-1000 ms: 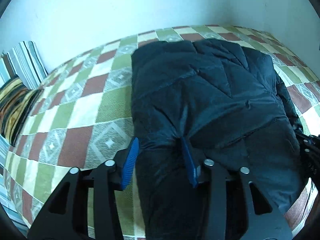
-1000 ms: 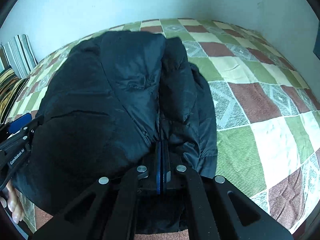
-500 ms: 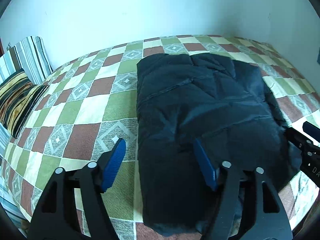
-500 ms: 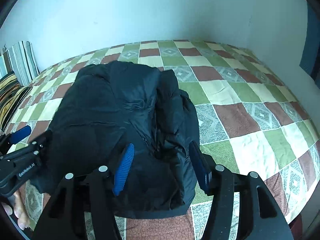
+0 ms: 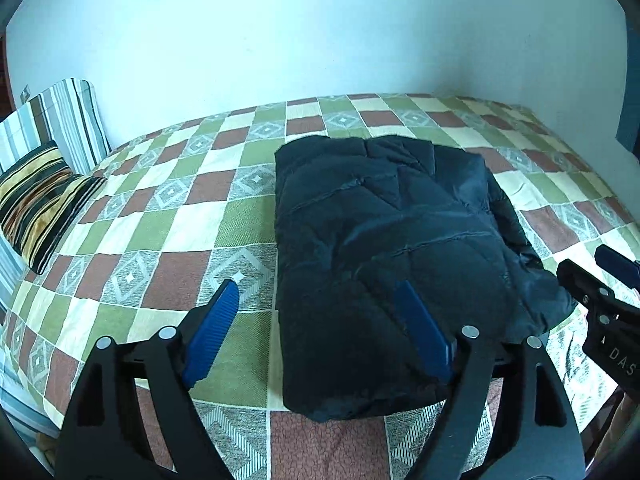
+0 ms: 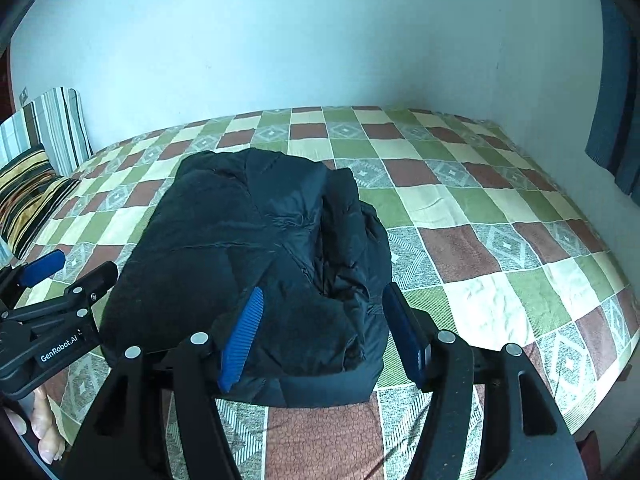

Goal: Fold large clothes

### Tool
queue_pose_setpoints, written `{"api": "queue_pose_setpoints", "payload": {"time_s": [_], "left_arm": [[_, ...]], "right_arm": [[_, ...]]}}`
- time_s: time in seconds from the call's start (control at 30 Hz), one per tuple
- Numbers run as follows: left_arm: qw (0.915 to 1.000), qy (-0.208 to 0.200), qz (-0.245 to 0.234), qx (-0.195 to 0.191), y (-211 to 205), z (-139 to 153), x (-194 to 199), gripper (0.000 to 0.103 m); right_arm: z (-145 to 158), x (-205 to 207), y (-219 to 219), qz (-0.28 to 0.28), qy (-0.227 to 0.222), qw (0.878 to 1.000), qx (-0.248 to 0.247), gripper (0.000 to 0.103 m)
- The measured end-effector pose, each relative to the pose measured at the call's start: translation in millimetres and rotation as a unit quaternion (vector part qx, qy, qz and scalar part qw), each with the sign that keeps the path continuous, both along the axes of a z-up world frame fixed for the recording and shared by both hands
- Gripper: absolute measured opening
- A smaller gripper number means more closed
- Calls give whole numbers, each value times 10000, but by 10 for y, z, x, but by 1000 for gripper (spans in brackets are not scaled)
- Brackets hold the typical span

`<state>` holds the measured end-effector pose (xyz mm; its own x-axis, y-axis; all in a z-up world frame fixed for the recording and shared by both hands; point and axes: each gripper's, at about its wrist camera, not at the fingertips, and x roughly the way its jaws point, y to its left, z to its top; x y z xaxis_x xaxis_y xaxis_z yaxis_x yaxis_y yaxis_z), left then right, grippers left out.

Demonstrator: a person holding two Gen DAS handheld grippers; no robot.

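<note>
A black quilted jacket (image 5: 384,248) lies folded into a thick bundle on the checked bedspread (image 5: 160,240); it also shows in the right wrist view (image 6: 248,256). My left gripper (image 5: 320,304) is open and empty, held above the jacket's near left edge. My right gripper (image 6: 324,312) is open and empty, held above the jacket's near right end. Each gripper shows at the edge of the other's view: the right one (image 5: 600,300) and the left one (image 6: 56,292).
Striped pillows (image 5: 44,176) lean at the bed's far left against the pale wall (image 5: 320,40). The bed's near edge runs just below the jacket. A blue curtain (image 6: 616,80) hangs at the right. Bare bedspread (image 6: 500,240) lies right of the jacket.
Both grippers let go of the jacket, opened wide and pulled back and up. The jacket now lies flat on the bed by itself.
</note>
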<state>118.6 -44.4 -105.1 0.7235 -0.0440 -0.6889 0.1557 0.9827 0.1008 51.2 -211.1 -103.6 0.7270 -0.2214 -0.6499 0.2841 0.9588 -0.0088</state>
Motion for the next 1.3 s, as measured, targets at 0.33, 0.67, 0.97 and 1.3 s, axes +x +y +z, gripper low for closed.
{"api": "queue_pose_setpoints", "payload": {"time_s": [0.33,0.67,0.97,1.3], "left_arm": [[9994,-337,12,-83,55,234,-243,91],[9987,-484,24,-175,101,338,-367,93],[9979,-572,120,-286,180,392,-445,95],[9972,-654,122,-354,220,431,-507,97]], "right_arm": [[173,-172,128,70,-248,9996,-150,69],[235,-264,204,99,-353,9991,-222,72],[288,-323,253,107,-454,9985,-289,76],[294,-345,277,118,-469,9984,-307,76]]}}
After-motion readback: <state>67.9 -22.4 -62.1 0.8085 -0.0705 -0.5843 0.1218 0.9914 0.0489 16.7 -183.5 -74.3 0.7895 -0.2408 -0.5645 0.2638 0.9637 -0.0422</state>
